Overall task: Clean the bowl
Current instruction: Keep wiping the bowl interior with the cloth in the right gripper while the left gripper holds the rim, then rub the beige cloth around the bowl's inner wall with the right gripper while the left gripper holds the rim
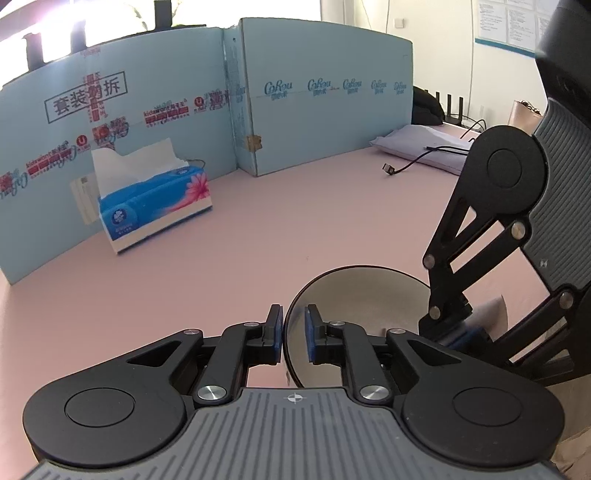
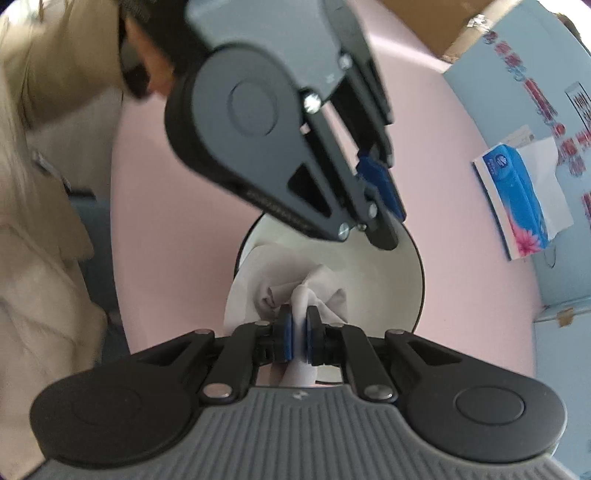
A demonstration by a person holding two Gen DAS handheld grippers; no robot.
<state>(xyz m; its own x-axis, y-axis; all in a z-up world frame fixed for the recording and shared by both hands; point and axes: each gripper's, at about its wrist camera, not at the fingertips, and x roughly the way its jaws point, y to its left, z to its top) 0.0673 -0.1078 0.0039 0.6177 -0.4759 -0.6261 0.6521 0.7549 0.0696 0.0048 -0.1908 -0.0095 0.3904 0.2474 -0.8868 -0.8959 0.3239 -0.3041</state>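
The round cream bowl with a dark rim (image 2: 384, 280) sits on the pink surface (image 1: 258, 240), and the left gripper (image 1: 293, 332) straddles its near rim, one blue-padded finger outside and one inside, seemingly clamped on the wall to steady it. The right gripper (image 2: 298, 338) is clenched on a crumpled white tissue (image 2: 306, 291) that hangs down into the bowl directly ahead of its fingers. The wipe likely turns on pressing that wad forward and down against the inner wall, opposite the left gripper's hold.

Office: wall notices (image 1: 511, 22), cardboard-screened pink table (image 1: 258, 221).
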